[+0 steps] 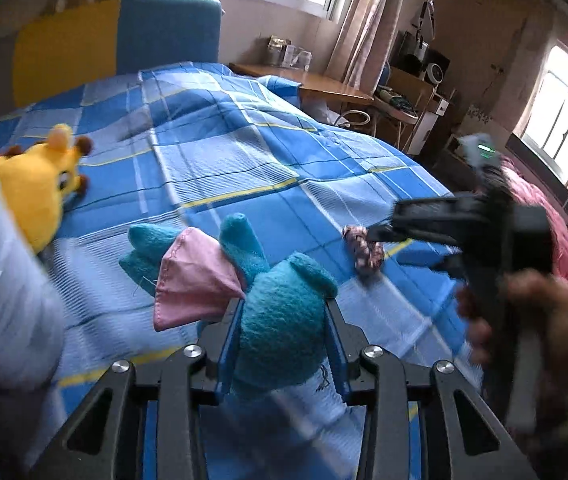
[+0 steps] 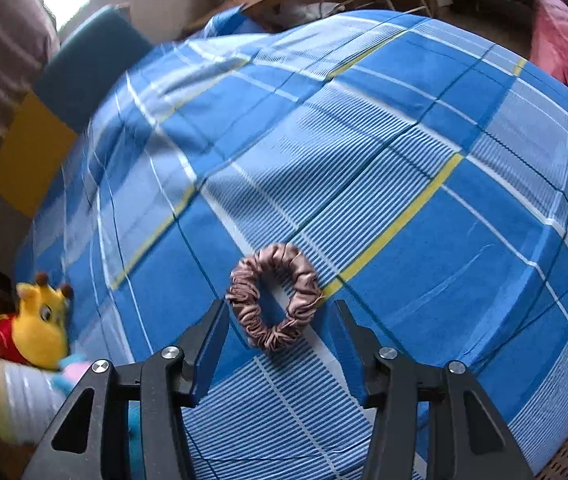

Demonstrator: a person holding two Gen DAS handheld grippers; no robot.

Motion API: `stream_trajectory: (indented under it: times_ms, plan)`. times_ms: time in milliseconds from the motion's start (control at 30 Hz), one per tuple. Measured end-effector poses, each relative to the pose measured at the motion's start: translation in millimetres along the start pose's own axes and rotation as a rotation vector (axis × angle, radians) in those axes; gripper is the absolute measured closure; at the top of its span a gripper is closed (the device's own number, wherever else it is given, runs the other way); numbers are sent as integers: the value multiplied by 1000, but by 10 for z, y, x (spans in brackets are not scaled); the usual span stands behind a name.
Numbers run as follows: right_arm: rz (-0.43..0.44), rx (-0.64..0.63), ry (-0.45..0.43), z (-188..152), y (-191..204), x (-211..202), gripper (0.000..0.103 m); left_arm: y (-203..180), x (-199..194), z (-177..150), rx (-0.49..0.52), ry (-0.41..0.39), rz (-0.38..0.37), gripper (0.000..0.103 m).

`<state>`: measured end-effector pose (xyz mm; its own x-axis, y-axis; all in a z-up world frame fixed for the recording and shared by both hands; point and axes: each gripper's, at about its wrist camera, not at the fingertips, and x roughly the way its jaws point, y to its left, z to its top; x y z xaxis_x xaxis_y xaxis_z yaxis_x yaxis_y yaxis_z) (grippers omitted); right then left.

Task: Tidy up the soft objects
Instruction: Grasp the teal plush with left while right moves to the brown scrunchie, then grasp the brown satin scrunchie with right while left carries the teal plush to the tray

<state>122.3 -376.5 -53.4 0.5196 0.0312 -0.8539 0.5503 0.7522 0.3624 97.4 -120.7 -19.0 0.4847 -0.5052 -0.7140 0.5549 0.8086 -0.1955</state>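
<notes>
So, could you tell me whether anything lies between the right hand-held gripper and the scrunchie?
Nothing visible does: the open right hand-held gripper already has the pink-brown satin scrunchie between its fingertips on the blue plaid bedsheet.

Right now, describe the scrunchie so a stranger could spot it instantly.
On the blue plaid bedspread, look just ahead of the open right gripper. The scrunchie is a crinkled brownish-pink fabric ring lying flat, unlike the plush toys.
</notes>
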Motion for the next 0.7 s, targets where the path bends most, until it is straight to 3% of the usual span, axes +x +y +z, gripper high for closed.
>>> stream_trajectory:
  times_ms: [200, 333, 400, 433, 500, 700]
  plan:
    - [-95, -81, 43, 1, 122, 247, 50, 20, -432, -292, 10, -35, 28, 64]
    - [-140, -152, 5, -16, 205, 282, 50, 44, -648, -480, 6, -44, 54, 64]
    - [-169, -206, -6, -37, 258, 297, 58, 60, -739, -549, 0, -49, 64, 64]
    - [-199, -237, -11, -58, 284, 308, 70, 76, -807, -597, -8, -56, 72, 64]
    - [-202, -255, -16, -86, 310, 304, 80, 98, -901, -651, -22, -68, 89, 64]
    - [-240, -338, -13, -167, 389, 311, 85, 272, -1238, -806, -79, -112, 155, 64]
